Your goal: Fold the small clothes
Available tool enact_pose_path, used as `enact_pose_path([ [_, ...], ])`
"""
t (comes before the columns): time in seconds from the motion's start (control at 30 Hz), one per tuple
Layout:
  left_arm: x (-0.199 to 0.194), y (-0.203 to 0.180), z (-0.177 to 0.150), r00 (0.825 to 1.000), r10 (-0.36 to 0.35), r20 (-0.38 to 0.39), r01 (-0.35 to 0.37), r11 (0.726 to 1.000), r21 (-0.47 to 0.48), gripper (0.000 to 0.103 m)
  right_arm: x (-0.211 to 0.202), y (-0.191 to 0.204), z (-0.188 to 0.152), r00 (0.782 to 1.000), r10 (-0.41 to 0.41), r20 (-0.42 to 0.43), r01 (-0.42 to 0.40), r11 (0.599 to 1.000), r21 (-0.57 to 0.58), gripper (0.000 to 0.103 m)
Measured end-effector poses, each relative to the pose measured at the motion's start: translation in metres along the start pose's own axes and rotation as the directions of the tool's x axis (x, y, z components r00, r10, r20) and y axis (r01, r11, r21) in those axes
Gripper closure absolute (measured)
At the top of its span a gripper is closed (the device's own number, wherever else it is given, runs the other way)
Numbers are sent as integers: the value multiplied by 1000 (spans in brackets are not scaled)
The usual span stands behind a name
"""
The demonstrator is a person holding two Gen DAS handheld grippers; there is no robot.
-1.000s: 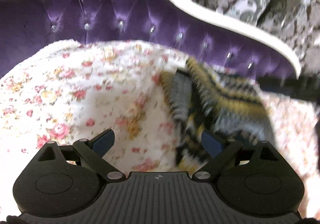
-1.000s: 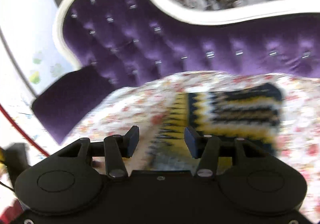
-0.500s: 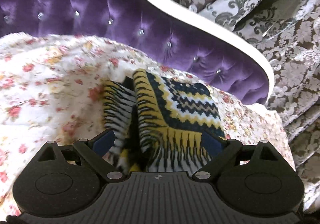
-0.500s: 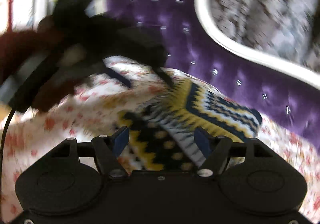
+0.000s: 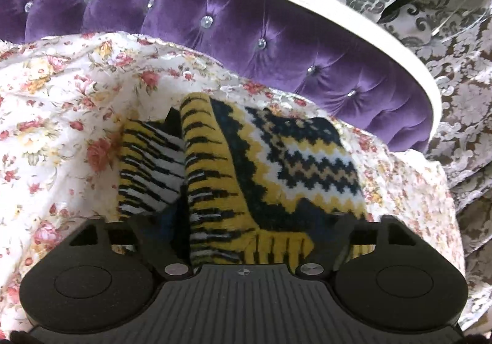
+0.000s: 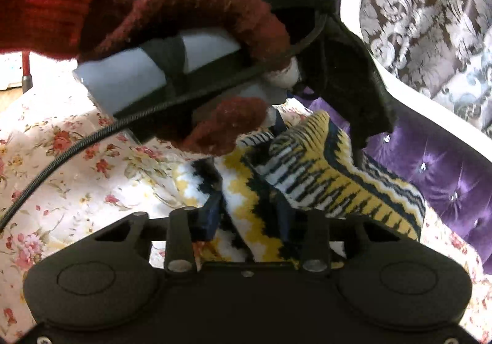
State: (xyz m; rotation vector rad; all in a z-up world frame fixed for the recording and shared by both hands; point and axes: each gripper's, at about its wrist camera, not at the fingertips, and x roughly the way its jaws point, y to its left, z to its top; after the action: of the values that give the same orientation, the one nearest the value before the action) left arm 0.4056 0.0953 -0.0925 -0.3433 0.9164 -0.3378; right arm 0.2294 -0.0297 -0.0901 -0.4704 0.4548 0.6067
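Left claw (image 5: pixel 246 230) spread wide around yellow-and-black knit garment (image 5: pixel 246 171) — on floral blanket (image 5: pixel 55 116).

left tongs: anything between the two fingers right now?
Yes. In the left wrist view the left tongs stand wide open, and the folded yellow-and-navy knit garment fills the gap between them.

Dark-red knit glove (image 6: pixel 196 5), black cable (image 6: pixel 61 153)

Bunched yellow, navy and white zigzag knit (image 5: pixel 246 165) on floral cover.
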Motion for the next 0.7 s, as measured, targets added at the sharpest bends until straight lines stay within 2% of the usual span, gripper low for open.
enact_pose_path([
  [0.03,2,0,-1,1000,17,5,-17,1000,5,74,-1,-2,0,1000,-2,0,2,1000,12,71],
  [0.07,2,0,-1,1000,20,16,-20,1000,6,83,-1,-4,-1,1000,0,-2,0,1000,23,86],
  [0.17,-7,-5,0,998,29,49,-30,999,20,84,-10,-13,1,999,19,30,-21,997,72,89],
  [0.3,-30,-8,7,995,15,97,-20,999,48,85,-26,-11,14,996,31,87,-37,997,72,89],
  [0.37,-36,-1,7,994,28,102,-32,999,37,84,-23,-5,17,996,51,77,-56,996,63,89],
  [0.47,-28,18,0,996,63,60,-63,998,-8,83,-1,5,15,997,82,-1,-82,996,38,88],
  [0.5,-23,23,-4,995,84,51,-82,996,-27,81,7,7,13,994,98,-39,-96,995,34,80],
  [0.53,-17,29,-8,994,102,45,-101,994,-41,74,15,9,9,991,114,-68,-112,993,40,77],
  [0.57,-12,33,-13,993,110,45,-108,993,-47,67,16,10,4,992,113,-50,-111,993,40,76],
  [0.63,-10,38,-18,992,99,76,-95,994,-58,63,10,6,1,992,124,-32,-123,992,43,70],
  [0.7,-11,38,-17,992,95,78,-91,994,-54,61,1,-2,-3,988,157,-14,-155,983,100,41],
])
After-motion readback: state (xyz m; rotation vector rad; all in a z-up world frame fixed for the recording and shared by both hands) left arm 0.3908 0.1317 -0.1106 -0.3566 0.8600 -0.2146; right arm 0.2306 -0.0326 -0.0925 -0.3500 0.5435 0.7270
